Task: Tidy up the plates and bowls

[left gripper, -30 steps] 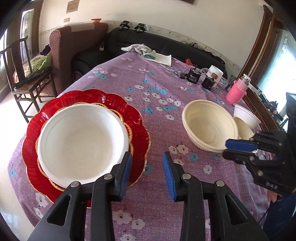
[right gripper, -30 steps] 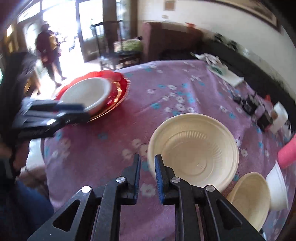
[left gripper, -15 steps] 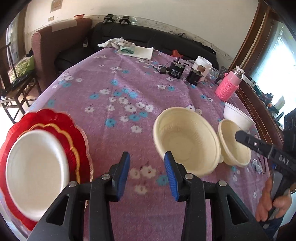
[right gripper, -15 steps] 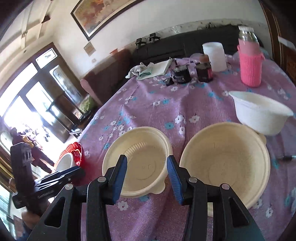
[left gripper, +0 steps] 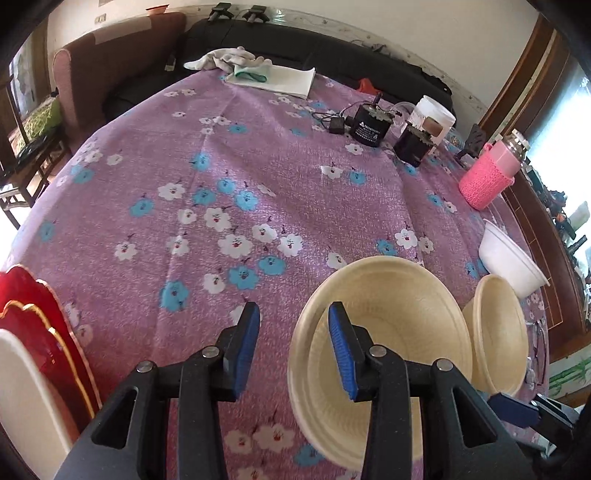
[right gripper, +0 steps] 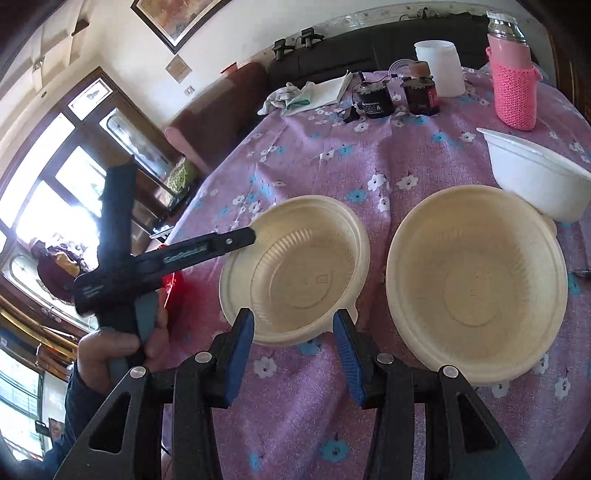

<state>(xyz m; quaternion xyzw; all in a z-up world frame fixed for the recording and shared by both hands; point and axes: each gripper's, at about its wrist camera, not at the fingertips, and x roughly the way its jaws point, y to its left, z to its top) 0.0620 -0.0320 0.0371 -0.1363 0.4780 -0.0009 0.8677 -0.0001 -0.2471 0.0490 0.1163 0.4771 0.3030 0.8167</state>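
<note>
Both sets of fingers are being held partly open, nothing gripped: left gripper [left gripper: 293, 341] over the near cream bowl's [left gripper: 388, 332] rim, right gripper [right gripper: 293, 350] just short of that upright bowl on the table [left gripper: 258, 166].

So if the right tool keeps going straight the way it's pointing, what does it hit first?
Most likely the near rim of the left cream bowl, which sits just ahead of the right tool, between its open fingers. Depth is hard to judge, so it could meet the tablecloth first.

Pale walls ring the room — a black sofa [left gripper: 332, 48] and a brown armchair [left gripper: 110, 62] stand along the far side, with a framed picture [right gripper: 173, 18] hanging above bright, sunlit windows [right gripper: 55, 192].
</note>
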